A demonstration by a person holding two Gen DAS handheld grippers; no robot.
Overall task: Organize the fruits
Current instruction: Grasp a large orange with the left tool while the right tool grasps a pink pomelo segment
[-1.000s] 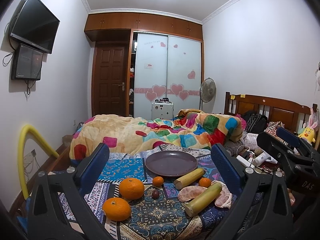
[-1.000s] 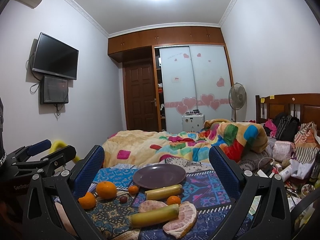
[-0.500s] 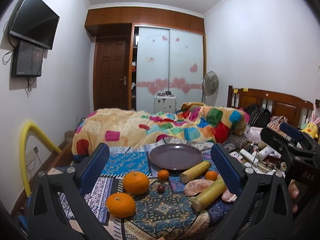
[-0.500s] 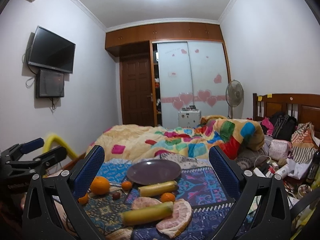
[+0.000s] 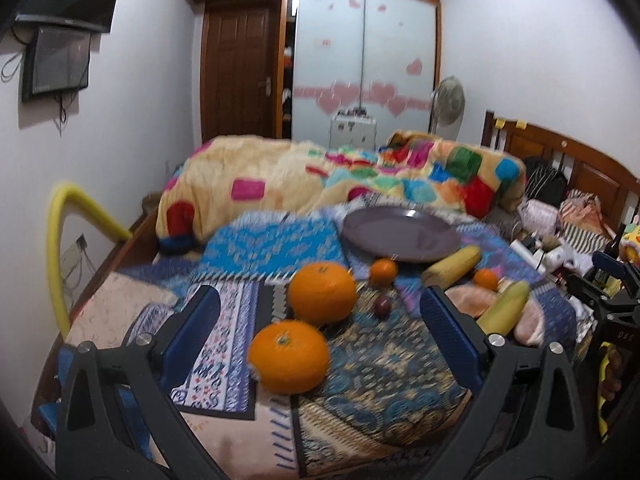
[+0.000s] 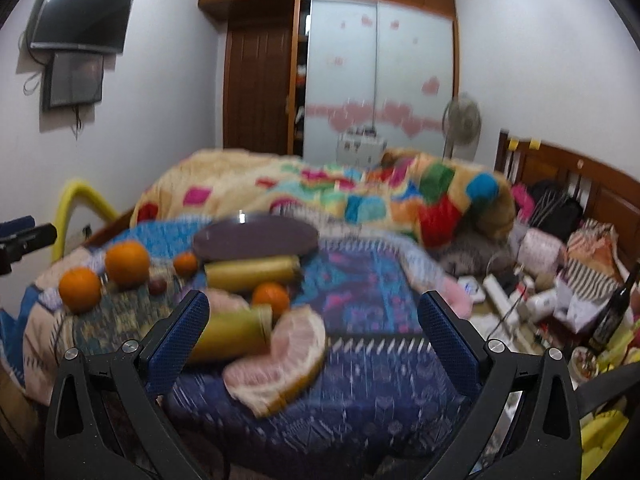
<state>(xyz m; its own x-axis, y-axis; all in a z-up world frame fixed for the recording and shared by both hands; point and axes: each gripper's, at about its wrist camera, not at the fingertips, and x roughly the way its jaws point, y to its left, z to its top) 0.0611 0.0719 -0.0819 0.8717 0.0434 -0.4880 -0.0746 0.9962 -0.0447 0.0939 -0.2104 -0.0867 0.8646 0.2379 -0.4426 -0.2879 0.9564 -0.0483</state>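
Near orange (image 5: 289, 357): dead ahead between our left gripper (image 5: 320, 332) jaws, spread and empty; right gripper (image 6: 314, 332) likewise released, farther.

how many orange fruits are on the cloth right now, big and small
4. Two big oranges at the left, one near and one behind it. Two small ones: one by the plate's front rim, one between the bananas. None looks hidden.

Two oranges (image 5: 289, 356) (image 5: 322, 293) stand ahead of the left gripper (image 5: 320, 328); the plate (image 5: 400, 233) beyond lies bare. Pomelo (image 6: 280, 360) and banana (image 6: 230, 334) crowd the right gripper (image 6: 314, 326).
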